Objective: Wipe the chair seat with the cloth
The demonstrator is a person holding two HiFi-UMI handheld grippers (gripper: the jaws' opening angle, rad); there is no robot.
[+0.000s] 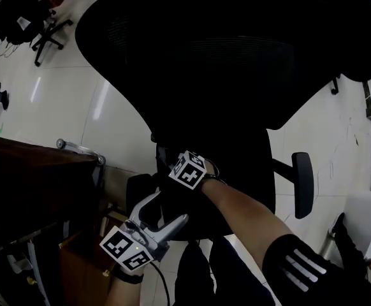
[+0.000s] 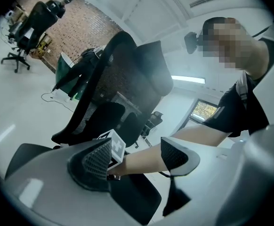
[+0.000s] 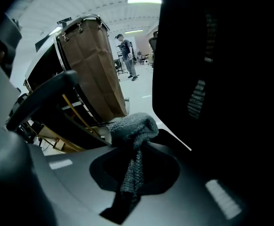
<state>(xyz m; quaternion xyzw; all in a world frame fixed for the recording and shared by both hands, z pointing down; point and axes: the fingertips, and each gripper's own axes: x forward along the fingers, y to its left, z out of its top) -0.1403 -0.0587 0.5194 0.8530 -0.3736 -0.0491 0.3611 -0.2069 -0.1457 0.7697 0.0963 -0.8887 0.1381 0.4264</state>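
A black office chair [image 1: 236,62] fills the head view, seen from behind, and its backrest hides most of the seat. My right gripper [image 3: 133,149] is shut on a grey knitted cloth [image 3: 132,125], bunched above the jaws with a strip hanging down between them. Its marker cube [image 1: 189,169] sits low against the chair's left side, and its jaws are lost in the dark there. My left gripper [image 1: 169,208] hangs lower left, open and holding nothing. In the left gripper view it [image 2: 137,157] looks at the right forearm [image 2: 146,157] and the chair's mesh backrest [image 2: 123,79].
A dark wooden desk [image 1: 32,190] stands at the left. A brown fabric bin on a metal frame [image 3: 94,74] is close by the chair. The chair's right armrest [image 1: 303,183] sticks out. More office chairs [image 1: 20,11] stand far left, and a person [image 3: 126,55] is far off.
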